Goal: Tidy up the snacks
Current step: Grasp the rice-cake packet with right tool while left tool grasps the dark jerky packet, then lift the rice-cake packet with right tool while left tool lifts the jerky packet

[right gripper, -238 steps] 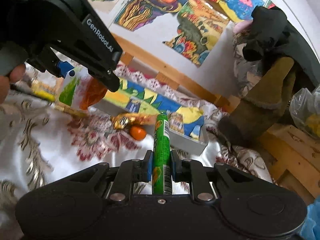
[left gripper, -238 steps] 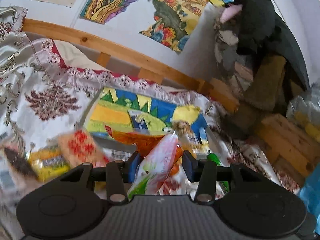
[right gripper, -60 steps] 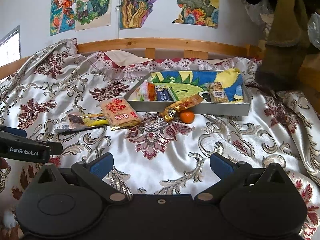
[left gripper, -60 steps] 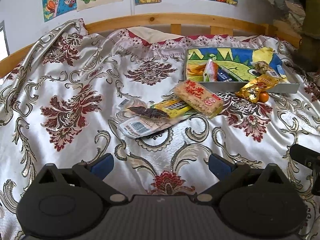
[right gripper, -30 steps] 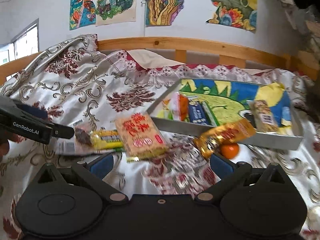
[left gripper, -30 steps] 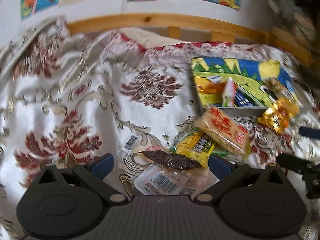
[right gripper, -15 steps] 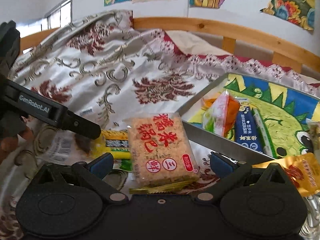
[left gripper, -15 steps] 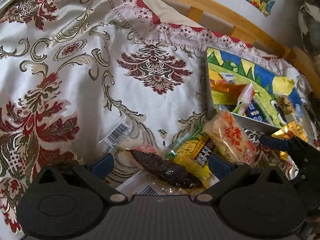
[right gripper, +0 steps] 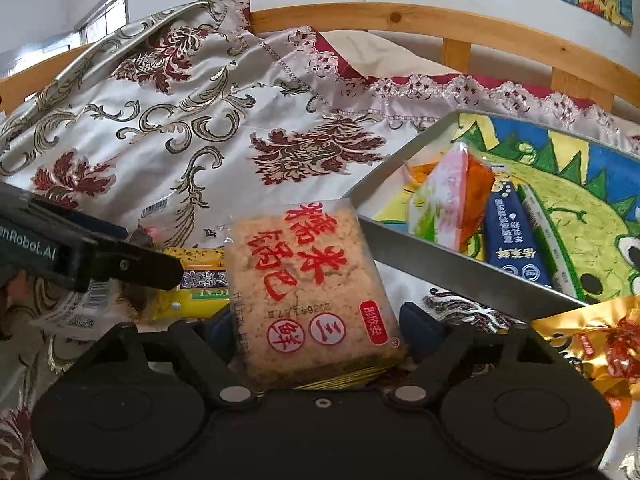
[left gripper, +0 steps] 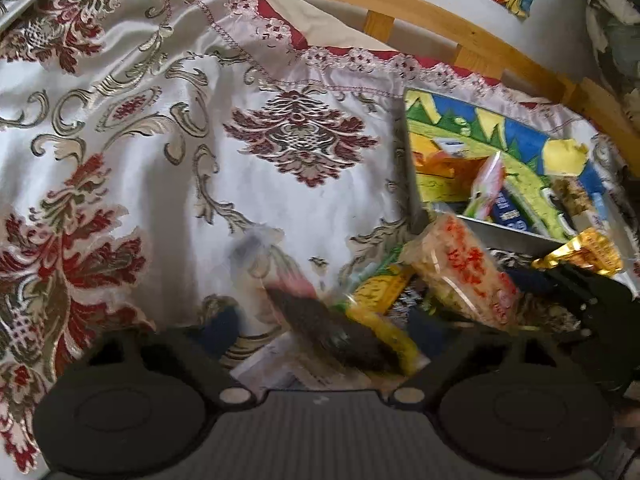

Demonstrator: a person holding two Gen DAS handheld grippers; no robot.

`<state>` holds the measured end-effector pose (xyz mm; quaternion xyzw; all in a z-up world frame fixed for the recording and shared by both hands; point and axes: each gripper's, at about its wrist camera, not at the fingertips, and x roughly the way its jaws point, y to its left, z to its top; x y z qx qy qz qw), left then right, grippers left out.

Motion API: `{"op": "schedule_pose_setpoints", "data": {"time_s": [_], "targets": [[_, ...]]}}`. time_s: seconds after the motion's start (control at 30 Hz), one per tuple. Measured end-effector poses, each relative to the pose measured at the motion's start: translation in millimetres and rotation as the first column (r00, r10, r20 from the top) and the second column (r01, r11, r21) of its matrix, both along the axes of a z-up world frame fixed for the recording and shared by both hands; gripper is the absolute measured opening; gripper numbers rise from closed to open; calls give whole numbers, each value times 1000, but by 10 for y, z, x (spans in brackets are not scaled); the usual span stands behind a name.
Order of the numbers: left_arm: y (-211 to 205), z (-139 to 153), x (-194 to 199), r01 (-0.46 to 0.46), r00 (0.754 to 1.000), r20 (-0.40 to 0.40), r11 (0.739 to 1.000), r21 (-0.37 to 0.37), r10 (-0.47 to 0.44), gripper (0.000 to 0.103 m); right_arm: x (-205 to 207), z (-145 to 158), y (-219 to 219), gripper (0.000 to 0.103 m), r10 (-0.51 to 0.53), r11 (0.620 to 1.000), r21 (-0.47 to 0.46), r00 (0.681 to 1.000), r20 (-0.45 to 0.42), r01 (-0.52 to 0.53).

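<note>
Right wrist: rice cracker pack [right gripper: 316, 292], red lettering.

One tray [right gripper: 460, 268]; two claws; four loose snack packets; four in tray.

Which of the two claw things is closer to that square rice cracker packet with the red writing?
Right. The right gripper straddles the rice cracker packet, jaws closing around it. The left gripper sits beside it, closing around the dark snack.
</note>
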<state>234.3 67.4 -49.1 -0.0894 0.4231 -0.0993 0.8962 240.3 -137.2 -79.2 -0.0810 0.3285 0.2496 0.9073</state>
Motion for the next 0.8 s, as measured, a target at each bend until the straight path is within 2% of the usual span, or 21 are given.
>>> {"op": "schedule_pose_setpoints", "data": {"time_s": [0.13, 0.23, 0.3, 0.43, 0.5, 0.8], "targets": [[5, -2, -8, 2, 1000, -5, 1000, -21, -2, 68, -73, 32, 1, 79, -4, 1000, -7, 1000, 15, 4], [15, 8, -21, -4, 1000, 0, 1000, -27, 4, 62, -155, 74, -3, 77, -2, 1000, -17, 999, 32, 2], [24, 25, -27, -9, 1000, 6, 999, -32, 9, 52, -203, 99, -8, 76, -11, 999, -31, 999, 39, 12], [1, 63, -51, -6, 1000, 25, 1000, -19, 7, 41, -285, 152, -41, 75, -36, 998, -41, 998, 43, 38], [-24, 86, -68, 0, 999, 35, 1000, -8, 1, 29, -347, 177, -60, 75, -46, 998, -43, 998, 41, 47], [-158, 115, -146, 52, 997, 50, 998, 19, -53, 22, -690, 267, -192, 75, -77, 996, -39, 996, 42, 79]]}}
